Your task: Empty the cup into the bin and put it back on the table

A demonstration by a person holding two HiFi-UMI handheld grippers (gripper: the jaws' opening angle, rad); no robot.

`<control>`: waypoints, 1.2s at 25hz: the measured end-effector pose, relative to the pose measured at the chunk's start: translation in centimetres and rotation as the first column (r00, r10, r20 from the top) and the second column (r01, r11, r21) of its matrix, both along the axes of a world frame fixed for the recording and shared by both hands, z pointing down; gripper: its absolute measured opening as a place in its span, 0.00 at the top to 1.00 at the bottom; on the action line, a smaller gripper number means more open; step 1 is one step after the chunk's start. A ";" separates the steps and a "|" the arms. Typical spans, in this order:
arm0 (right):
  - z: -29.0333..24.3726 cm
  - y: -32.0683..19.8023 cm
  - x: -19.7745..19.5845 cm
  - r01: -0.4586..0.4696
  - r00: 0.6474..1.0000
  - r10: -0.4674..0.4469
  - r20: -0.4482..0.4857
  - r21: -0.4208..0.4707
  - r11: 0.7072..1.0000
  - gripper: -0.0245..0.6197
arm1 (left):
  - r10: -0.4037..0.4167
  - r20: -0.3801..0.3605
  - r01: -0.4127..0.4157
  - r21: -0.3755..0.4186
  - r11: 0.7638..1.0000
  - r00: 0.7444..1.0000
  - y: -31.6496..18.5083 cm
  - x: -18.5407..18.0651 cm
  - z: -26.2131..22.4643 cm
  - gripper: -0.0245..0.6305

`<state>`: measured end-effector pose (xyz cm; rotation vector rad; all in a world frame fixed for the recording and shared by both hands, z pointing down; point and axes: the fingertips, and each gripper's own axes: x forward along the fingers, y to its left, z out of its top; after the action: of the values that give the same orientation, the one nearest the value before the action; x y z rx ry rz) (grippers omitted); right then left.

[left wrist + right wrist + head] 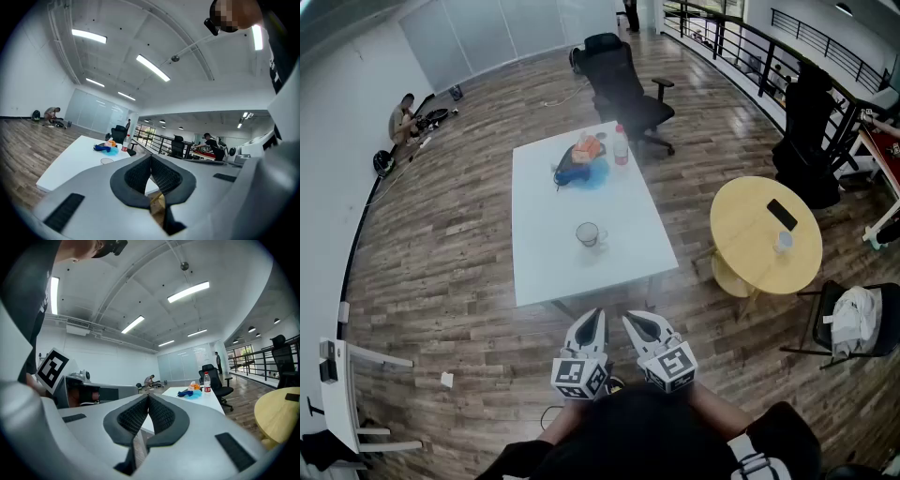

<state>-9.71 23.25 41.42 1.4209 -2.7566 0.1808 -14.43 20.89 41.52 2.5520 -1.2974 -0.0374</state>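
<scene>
both grippers closed (empty), short of the cup (589, 234) on the table (539, 262).

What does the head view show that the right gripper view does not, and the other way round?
Only the head view: the glass cup, standing on the white table.
Only the right gripper view: the ceiling, and close up the right tool, jaws together with nothing between them.
Both: the white table, the bottle, the blue bundle and the black chair.
</scene>
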 end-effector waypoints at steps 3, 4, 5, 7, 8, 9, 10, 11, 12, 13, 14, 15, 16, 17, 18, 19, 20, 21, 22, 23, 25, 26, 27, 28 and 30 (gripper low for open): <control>0.3 -0.1 -0.6 -0.004 1.000 0.004 0.013 0.000 1.000 0.94 | 0.011 0.002 -0.011 0.003 1.000 1.000 0.1 -0.5 -0.1 0.93; 0.4 -0.2 -0.8 -0.007 1.000 0.007 0.011 -0.004 1.000 0.94 | 0.013 0.000 -0.013 0.003 1.000 1.000 0.1 -0.7 -0.1 0.93; 0.5 -0.2 -0.9 -0.011 1.000 0.011 0.012 -0.007 1.000 0.94 | 0.014 -0.002 -0.014 0.002 1.000 1.000 0.1 -0.9 -0.1 0.93; 0.6 -0.3 -1.2 -0.021 1.000 0.021 0.019 -0.010 1.000 0.94 | 0.017 -0.004 -0.017 0.001 1.000 1.000 0.0 -1.3 0.0 0.93; 0.5 -0.3 -1.4 -0.022 1.000 0.023 0.016 -0.011 1.000 0.94 | 0.018 -0.005 -0.018 0.001 1.000 1.000 0.0 -1.5 0.0 0.93; 0.4 -0.4 -1.6 -0.023 1.000 0.023 0.013 -0.010 1.000 0.94 | 0.020 -0.006 -0.020 0.002 1.000 1.000 0.0 -1.7 0.0 0.93; 0.3 -0.4 -1.9 -0.024 1.000 0.024 0.013 -0.007 1.000 0.94 | 0.023 -0.006 -0.023 0.004 1.000 1.000 0.1 -2.0 0.0 0.93; 0.2 -0.4 -2.3 -0.024 1.000 0.024 0.013 -0.004 1.000 0.94 | 0.028 -0.004 -0.028 0.006 1.000 1.000 0.1 -2.2 -0.1 0.93; 0.2 -0.4 -2.6 -0.025 1.000 0.025 0.011 -0.003 1.000 0.94 | 0.033 -0.003 -0.033 0.009 0.999 0.999 0.2 -2.5 -0.1 0.93; 0.2 -0.4 -3.0 -0.027 1.000 0.027 0.009 -0.004 1.000 0.94 | 0.037 -0.001 -0.037 0.012 0.999 0.999 0.3 -2.8 -0.2 0.93; 0.2 -0.5 -3.4 -0.030 1.000 0.030 0.010 -0.004 1.000 0.94 | 0.041 0.000 -0.041 0.013 0.999 0.999 0.3 -3.2 -0.2 0.93; 0.2 -0.6 -3.7 -0.033 0.999 0.033 0.014 -0.002 0.999 0.94 | 0.043 0.000 -0.043 0.015 0.999 0.999 0.3 -3.5 -0.3 0.93; 0.2 -0.7 -4.1 -0.034 0.999 0.034 0.019 0.001 0.999 0.94 | 0.045 0.000 -0.045 0.016 0.999 0.999 0.2 -3.8 -0.3 0.93; 0.1 -0.7 -4.5 -0.033 0.999 0.033 0.022 0.004 0.999 0.94 | 0.047 0.000 -0.047 0.017 0.999 0.999 0.0 -4.1 -0.3 0.93; 0.1 -0.8 -4.8 -0.030 0.999 0.030 0.022 0.009 0.999 0.94 | 0.048 0.001 -0.049 0.017 0.999 0.999 -0.1 -4.4 -0.4 0.93; -0.1 -0.9 -5.1 -0.026 1.000 0.026 0.015 0.015 1.000 0.94 | 0.048 0.003 -0.048 0.018 0.999 0.999 -0.3 -4.6 -0.4 0.93; -0.3 -1.2 -5.3 -0.023 1.000 0.023 0.002 0.022 0.999 0.94 | 0.047 0.003 -0.047 0.019 0.999 0.999 -0.7 -4.8 -0.5 0.93; -0.5 -1.6 -5.2 -0.023 1.000 0.023 -0.007 0.027 0.999 0.94 | 0.045 0.002 -0.045 0.019 0.999 0.999 -1.0 -4.8 -0.6 0.93; -0.5 -2.0 -5.1 -0.023 1.000 0.023 -0.008 0.027 0.999 0.94 | 0.043 0.001 -0.043 0.020 0.999 0.999 -1.5 -4.7 -0.7 0.93; -0.3 -2.4 -4.9 -0.023 1.000 0.023 -0.002 0.024 0.999 0.94 | 0.041 0.002 -0.041 0.020 0.999 0.999 -1.9 -4.6 -0.7 0.93; 0.2 -3.3 -4.4 -0.020 1.000 0.020 0.014 0.010 1.000 0.94 | 0.039 0.008 -0.039 0.014 0.999 0.999 -2.9 -4.2 -0.4 0.93; 0.4 -3.8 -4.1 -0.018 1.000 0.018 0.019 0.005 1.000 0.94 | 0.040 0.013 -0.040 0.010 0.999 0.999 -3.4 -3.8 -0.3 0.93; 0.4 -4.4 -3.7 -0.016 1.000 0.016 0.021 0.002 1.000 0.94 | 0.042 0.019 -0.042 0.006 0.999 0.999 -4.1 -3.4 -0.2 0.93; 0.5 -5.0 -3.3 -0.014 1.000 0.014 0.019 0.000 1.000 0.94 | 0.045 0.025 -0.045 0.006 0.999 0.999 -4.7 -2.9 -0.1 0.93; 0.9 -6.3 -2.1 -0.006 1.000 0.006 0.012 -0.001 1.000 0.94 | 0.047 0.036 -0.047 0.009 0.999 0.998 -6.0 -1.6 -0.1 0.93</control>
<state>-11.81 16.90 42.31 1.4321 -2.7616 0.1912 -16.06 14.85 41.45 2.6017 -1.2518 0.0119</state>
